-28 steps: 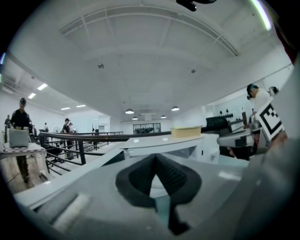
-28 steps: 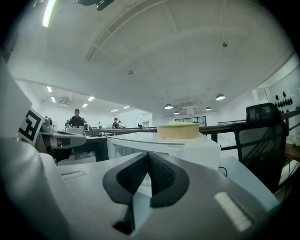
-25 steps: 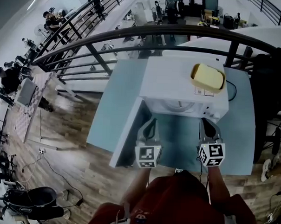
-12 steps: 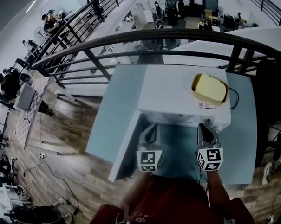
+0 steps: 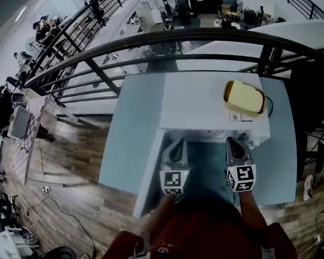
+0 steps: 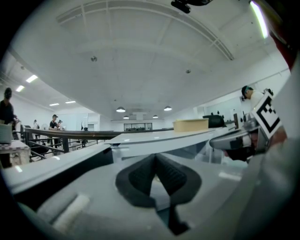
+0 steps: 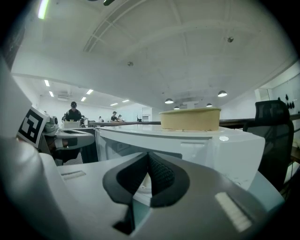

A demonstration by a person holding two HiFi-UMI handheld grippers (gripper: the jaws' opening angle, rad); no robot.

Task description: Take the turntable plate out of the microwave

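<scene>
A white microwave (image 5: pixel 206 101) stands on a light blue table (image 5: pixel 132 125), its door (image 5: pixel 149 171) swung open to the left. Both grippers hang side by side just in front of the cavity mouth, pointing into it. My left gripper (image 5: pixel 179 142) is shut with nothing in it, and my right gripper (image 5: pixel 233 140) is shut and empty too. In the right gripper view the right gripper's (image 7: pixel 147 157) closed pads face the microwave's (image 7: pixel 201 145) front. The left gripper's (image 6: pixel 156 157) pads also meet in its own view. The microwave's overhanging top hides the turntable plate from the head view.
A yellow tub (image 5: pixel 245 97) sits on the microwave's right top corner. A dark metal railing (image 5: pixel 171 38) runs behind the table, with a lower floor beyond it. A black chair (image 7: pixel 276 126) stands to the right. A black cable (image 5: pixel 269 107) trails off the microwave's right side.
Both grippers have moved forward together, closer to the microwave's open front, still shut. The inside of the cavity has slipped out of the head view.
</scene>
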